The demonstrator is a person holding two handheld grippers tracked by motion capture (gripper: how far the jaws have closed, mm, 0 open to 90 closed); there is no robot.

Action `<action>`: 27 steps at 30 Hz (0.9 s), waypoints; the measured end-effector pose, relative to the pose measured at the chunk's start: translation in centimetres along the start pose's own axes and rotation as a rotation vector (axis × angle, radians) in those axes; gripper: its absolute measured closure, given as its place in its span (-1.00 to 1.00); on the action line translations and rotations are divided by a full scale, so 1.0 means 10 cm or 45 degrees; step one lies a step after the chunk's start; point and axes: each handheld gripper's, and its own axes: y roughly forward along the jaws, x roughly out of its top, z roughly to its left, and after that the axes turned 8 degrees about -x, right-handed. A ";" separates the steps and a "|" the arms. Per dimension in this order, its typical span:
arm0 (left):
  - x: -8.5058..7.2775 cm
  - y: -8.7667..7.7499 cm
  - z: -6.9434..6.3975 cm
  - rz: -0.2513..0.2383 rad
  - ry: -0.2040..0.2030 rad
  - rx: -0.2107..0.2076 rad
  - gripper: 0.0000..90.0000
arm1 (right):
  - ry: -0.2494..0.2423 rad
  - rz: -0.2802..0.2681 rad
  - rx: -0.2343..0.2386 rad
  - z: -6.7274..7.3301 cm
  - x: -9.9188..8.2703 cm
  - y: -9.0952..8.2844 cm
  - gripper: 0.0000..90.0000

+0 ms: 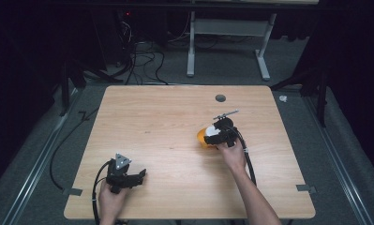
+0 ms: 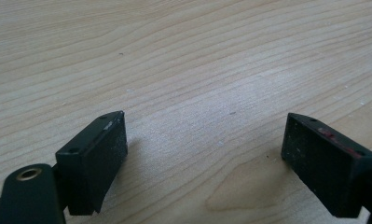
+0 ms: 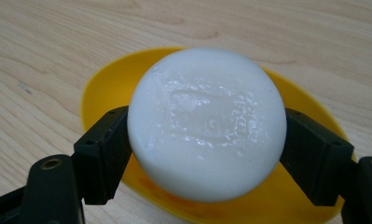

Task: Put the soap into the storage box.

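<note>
White soap bar (image 3: 207, 123) is clamped on both sides between the right gripper (image 3: 207, 154) fingers, directly over a yellow dish (image 3: 104, 93) resting on the worktop (image 1: 166, 122). Left gripper (image 2: 204, 158) sits well apart at the near-left, fingers spread, empty.

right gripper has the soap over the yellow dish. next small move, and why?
Probably lower it a little, then open. The right gripper clamps the white soap bar on both sides, directly above the yellow dish; whether it touches the dish yet is unclear.
</note>
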 end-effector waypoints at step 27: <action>0.00 0.00 0.00 0.003 0.003 -0.002 -0.68 | 0.123 -0.179 0.025 -0.18 -0.12 -0.30 -0.63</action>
